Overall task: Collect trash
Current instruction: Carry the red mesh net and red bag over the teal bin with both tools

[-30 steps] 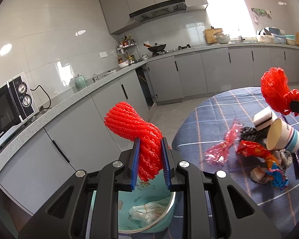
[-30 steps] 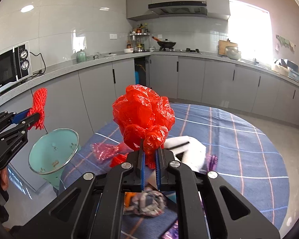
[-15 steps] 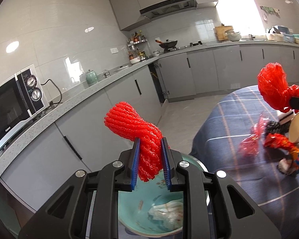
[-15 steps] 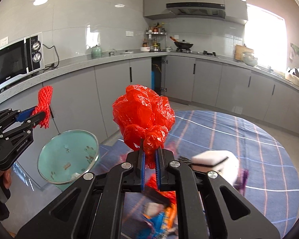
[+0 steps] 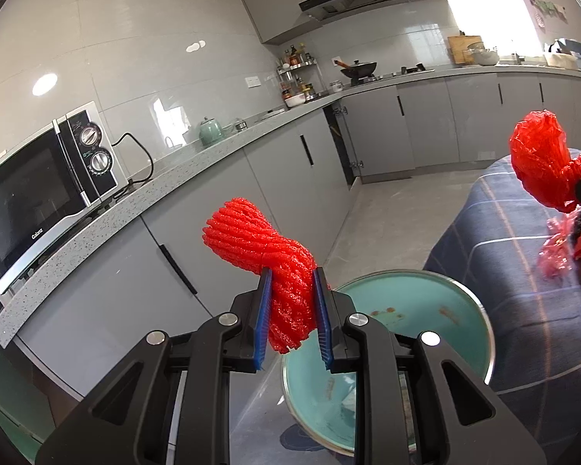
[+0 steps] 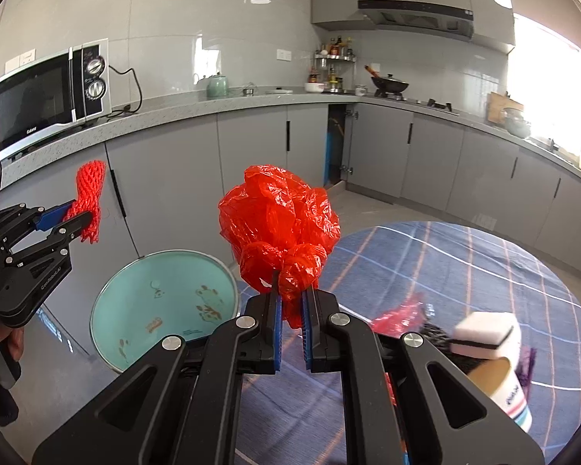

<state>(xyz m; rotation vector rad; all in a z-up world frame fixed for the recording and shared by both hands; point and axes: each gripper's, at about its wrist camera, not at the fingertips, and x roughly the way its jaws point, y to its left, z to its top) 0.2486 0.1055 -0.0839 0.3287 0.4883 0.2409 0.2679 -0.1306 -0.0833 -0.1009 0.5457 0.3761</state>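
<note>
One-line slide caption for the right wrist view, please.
Right gripper holds a crumpled red plastic bag near the teal bin; left gripper carries red foam netting.

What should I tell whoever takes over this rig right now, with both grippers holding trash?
Left gripper: shut on the red foam mesh sleeve, raised beside the round teal trash bin, a little short of its opening.
Right gripper: shut on the crumpled red plastic bag, raised over the edge of the blue plaid tablecloth, next to the bin.
Done: both pieces lifted; neither released yet.
Left: drop both into the bin, then fetch the red wrapper, the white sponge with a black stripe and the paper cup still on the table.
</note>
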